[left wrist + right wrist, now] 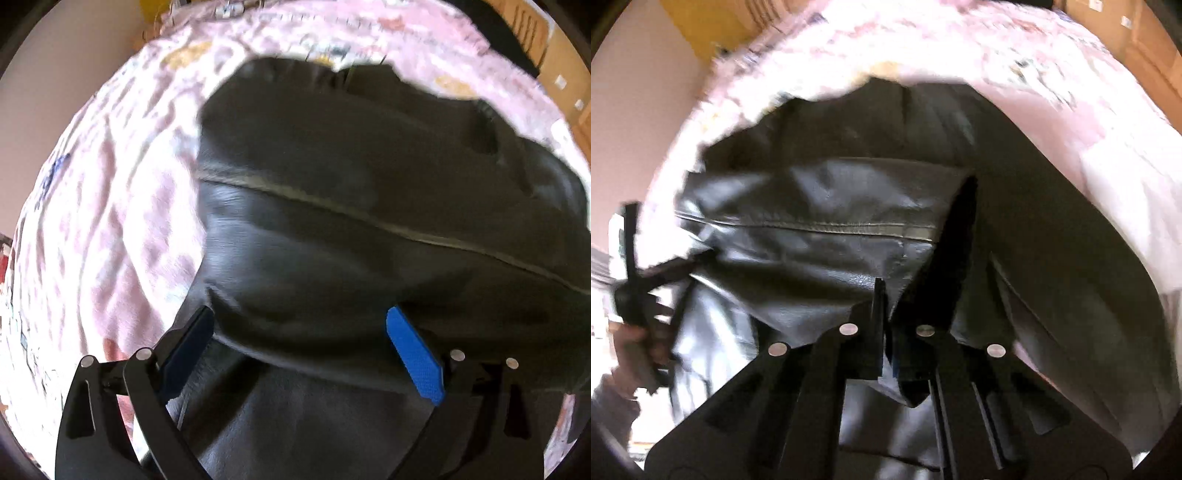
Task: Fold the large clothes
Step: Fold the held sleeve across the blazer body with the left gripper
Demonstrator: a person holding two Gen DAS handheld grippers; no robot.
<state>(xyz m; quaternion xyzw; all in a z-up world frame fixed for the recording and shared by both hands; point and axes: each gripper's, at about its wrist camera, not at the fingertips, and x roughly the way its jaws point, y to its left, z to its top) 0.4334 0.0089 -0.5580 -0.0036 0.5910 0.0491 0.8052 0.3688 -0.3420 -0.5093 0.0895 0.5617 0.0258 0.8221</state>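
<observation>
Mid-fold: jacket [369, 221] lies bunched on the sheet [110, 184], my right claw [886, 332] clamped on a fold, left claw [299, 354] wide open holding nothing, folding remains.

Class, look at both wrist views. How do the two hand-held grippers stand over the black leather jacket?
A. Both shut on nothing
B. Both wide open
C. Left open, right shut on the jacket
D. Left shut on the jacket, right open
C: the left hand-held gripper has its blue pads spread apart over the jacket, while the right hand-held gripper pinches a fold.
</observation>
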